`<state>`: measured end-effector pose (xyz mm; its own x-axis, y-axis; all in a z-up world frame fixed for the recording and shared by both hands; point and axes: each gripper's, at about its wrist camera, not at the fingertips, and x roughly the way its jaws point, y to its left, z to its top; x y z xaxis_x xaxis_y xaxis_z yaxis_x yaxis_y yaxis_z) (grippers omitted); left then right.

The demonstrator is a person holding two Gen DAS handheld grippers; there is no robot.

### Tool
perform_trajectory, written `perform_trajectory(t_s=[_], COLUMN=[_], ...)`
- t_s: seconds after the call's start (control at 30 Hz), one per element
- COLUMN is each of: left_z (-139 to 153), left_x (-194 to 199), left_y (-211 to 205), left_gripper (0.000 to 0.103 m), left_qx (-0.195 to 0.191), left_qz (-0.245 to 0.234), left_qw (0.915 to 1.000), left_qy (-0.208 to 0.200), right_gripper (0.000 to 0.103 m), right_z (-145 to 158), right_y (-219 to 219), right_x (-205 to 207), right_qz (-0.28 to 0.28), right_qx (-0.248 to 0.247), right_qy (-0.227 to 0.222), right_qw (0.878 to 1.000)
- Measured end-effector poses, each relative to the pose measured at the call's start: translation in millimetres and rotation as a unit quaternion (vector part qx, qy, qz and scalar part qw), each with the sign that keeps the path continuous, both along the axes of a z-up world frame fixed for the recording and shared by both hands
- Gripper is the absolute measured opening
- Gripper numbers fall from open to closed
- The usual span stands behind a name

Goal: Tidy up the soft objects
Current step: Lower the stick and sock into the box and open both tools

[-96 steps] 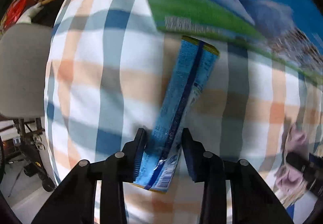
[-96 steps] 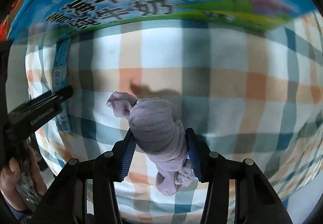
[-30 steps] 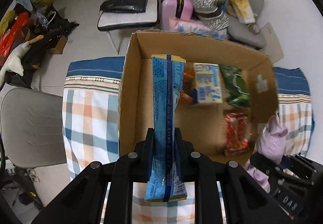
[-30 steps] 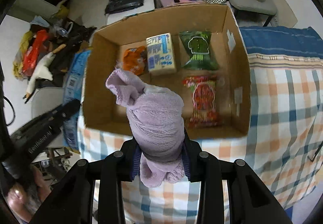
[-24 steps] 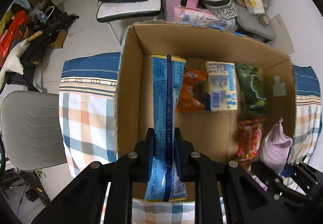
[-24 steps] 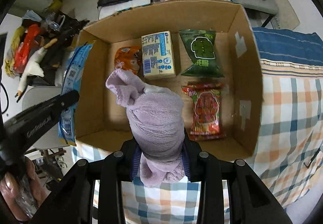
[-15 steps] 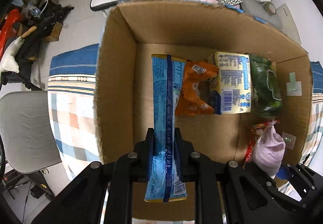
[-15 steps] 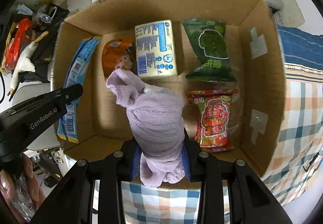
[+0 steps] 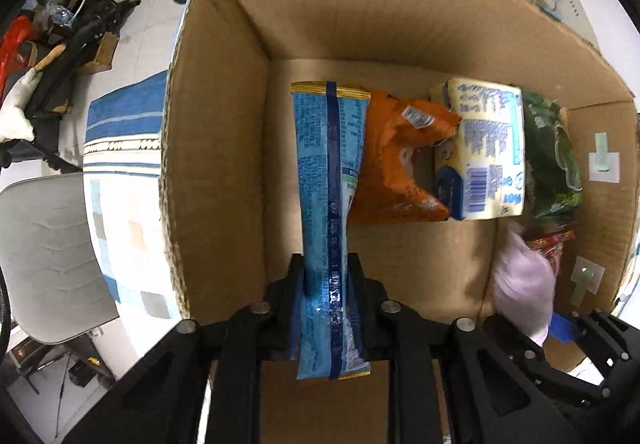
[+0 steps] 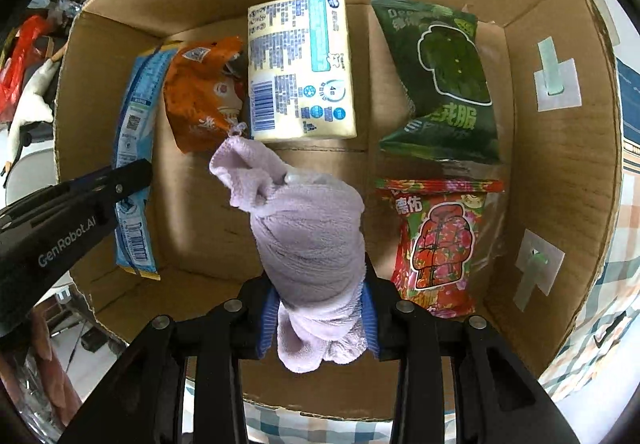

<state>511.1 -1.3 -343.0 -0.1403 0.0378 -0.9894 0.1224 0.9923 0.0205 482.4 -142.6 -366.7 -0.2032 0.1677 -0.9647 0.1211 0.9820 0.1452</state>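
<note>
An open cardboard box (image 9: 216, 164) fills both views. My left gripper (image 9: 325, 264) points straight down into its left side, closed on a long blue packet (image 9: 326, 164) that hangs beside an orange packet (image 9: 392, 172); its jaws are starting to open, with the packet still pinched between the pads. My right gripper (image 10: 320, 276) holds a rolled lilac cloth (image 10: 308, 228) over the box's bare middle floor. Its jaws are also starting to open, and the cloth is still squeezed between them. The blue packet (image 10: 134, 132) shows at the left of the right wrist view.
Inside the box lie a pale yellow tissue pack (image 10: 300, 68), a green packet (image 10: 444, 84) and a red packet (image 10: 436, 244). The box stands on a checked tablecloth (image 10: 600, 324). A grey chair (image 9: 44, 252) and floor clutter (image 9: 60, 44) lie to the left.
Both grippers have sunk from above the box down into it, carrying the blue packet and the lilac cloth. The box walls now surround both.
</note>
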Motion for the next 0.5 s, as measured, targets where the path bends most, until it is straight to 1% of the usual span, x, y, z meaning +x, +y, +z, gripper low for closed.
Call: perform_trajectory(t_s=[0.1,0.17,0.23,0.33,0.4,0.43,0.47,0.5], left_z=[0,3,6,14,20,24,27,30], left_x=[0,-1,-1,-6,-11,-14,-15,-19], left_y=[0,2,4,6,9,10,12,12], left_gripper=[0.024,0.025,0.026,0.028,0.03,0.031,0.032,0.036], left_qx=[-0.001,0.001,-0.002,-0.005,-0.015,-0.021,-0.026,-0.026], left_qz=[0.0,0.004,0.009,0.015,0.022,0.027,0.029,0.031], left_qw=[1.0,1.0,1.0,0.9998,0.9995,0.9992,0.9989,0.9986], left_qy=[0.005,0.002,0.0,-0.008,-0.015,-0.02,-0.026,-0.033], right_gripper=[0.047,0.064,0.068,0.07,0.073,0.076,0.079,0.079], right_z=[-4,-4,-3,2,6,9,12,15], right_y=[2,2,-1,-4,-7,-10,-12,-13], right_x=[3,6,8,10,9,8,7,5], right_qz=[0.002,0.003,0.002,-0.002,0.0,0.0,0.001,0.001], right_qx=[0.004,0.005,0.006,0.005,0.0,-0.004,-0.007,-0.011], right_qy=[0.011,0.014,0.01,0.007,0.004,0.0,-0.005,-0.009], right_qw=[1.0,1.0,1.0,1.0,1.0,1.0,1.0,1.0])
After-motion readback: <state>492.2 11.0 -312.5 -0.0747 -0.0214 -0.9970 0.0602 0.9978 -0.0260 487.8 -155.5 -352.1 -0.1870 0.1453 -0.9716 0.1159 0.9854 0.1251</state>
